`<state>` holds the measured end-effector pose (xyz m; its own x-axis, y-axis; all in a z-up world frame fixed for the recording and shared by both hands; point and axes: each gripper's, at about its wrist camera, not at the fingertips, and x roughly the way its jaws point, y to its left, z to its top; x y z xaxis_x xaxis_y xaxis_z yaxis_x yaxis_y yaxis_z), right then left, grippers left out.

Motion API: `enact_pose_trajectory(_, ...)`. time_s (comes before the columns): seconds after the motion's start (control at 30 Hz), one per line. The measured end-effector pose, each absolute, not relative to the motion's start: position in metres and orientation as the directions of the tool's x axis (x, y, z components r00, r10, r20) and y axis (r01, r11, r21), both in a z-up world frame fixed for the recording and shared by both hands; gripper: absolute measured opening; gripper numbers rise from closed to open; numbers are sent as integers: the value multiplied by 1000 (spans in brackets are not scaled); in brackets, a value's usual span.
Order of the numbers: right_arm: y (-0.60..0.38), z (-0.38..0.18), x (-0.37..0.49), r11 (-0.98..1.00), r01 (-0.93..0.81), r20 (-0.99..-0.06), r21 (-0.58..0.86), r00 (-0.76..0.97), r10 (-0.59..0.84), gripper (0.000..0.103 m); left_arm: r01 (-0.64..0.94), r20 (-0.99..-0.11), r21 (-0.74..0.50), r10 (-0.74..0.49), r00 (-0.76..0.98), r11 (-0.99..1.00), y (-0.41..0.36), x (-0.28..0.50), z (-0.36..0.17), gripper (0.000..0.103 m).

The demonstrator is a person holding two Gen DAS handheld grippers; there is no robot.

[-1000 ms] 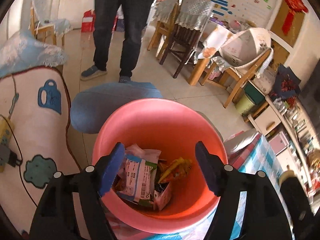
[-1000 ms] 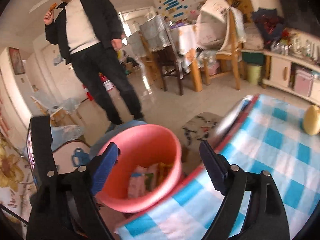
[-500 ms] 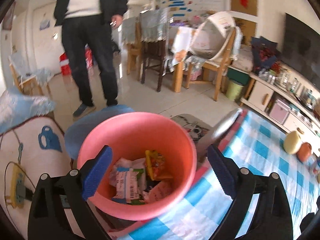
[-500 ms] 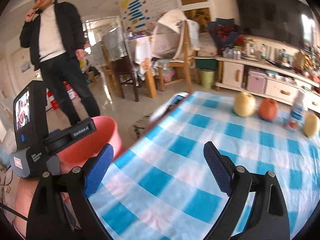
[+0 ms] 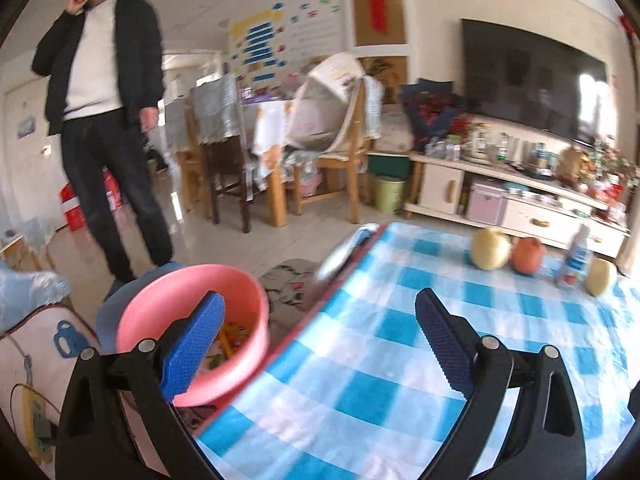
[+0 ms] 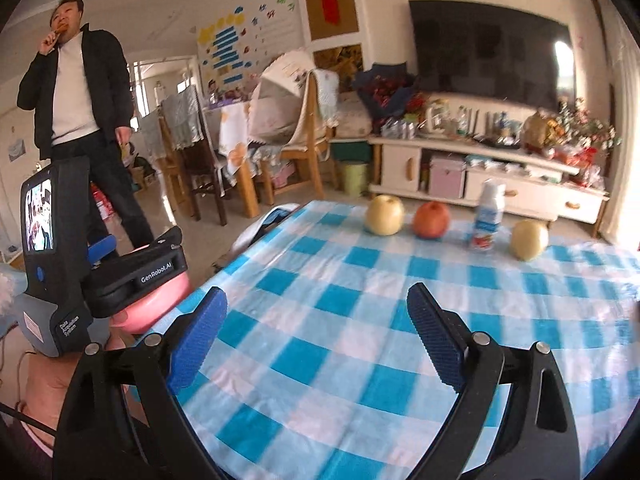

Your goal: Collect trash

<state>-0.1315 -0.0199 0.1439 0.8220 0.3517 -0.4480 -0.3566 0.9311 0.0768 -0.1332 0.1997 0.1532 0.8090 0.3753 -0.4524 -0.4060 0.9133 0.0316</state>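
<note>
Because the trash here is crumpled snack wrappers and printed paper packets (image 5: 230,336), it should handle as very light, soft and crushable stuff, a little slick where the film is glossy, and not at all fragile. A pinch across a raised fold or a bunched edge would likely hold better than a flat face, which could slide between the pads. What can be seen of it lies inside the round salmon-pink plastic bucket (image 5: 240,288), which stands on the floor just beside the near left edge of the bench with the blue-and-white checked cloth (image 5: 400,360). No loose wrapper shows on the cloth itself; only a pale yellow pear (image 6: 385,209), a red-orange round fruit (image 6: 431,219), a small white bottle with a blue and red label (image 6: 487,216) and another yellowish fruit (image 6: 529,239) stand along its far side.

The left gripper (image 5: 320,340) has its blue-padded fingers spread wide, holding and touching nothing, one finger overlapping the bucket's mouth in view and the other over the cloth. The right gripper (image 6: 318,340) is likewise spread wide and empty, hanging above the cloth.
</note>
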Motion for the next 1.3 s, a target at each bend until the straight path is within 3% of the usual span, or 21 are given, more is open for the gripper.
enact_pose_trajectory(0.6, -117, 170, -215, 983, -180, -269, -16, 948, 169, 94, -217, -302, 114, 242, 922, 970, 63, -213, 214, 97)
enact_pose_trajectory(0.87, -140, 179, -235, 992, -128, -208, 0, 970, 125, 95, -158, -268, 123, 186, 945, 980, 36, -237, 229, 97)
enact_pose_trajectory(1.3, -153, 186, -251, 995, -101, -168, 13, 981, 102, 95, -174, -225, 128, 199, 954, 976, 28, -256, 240, 98)
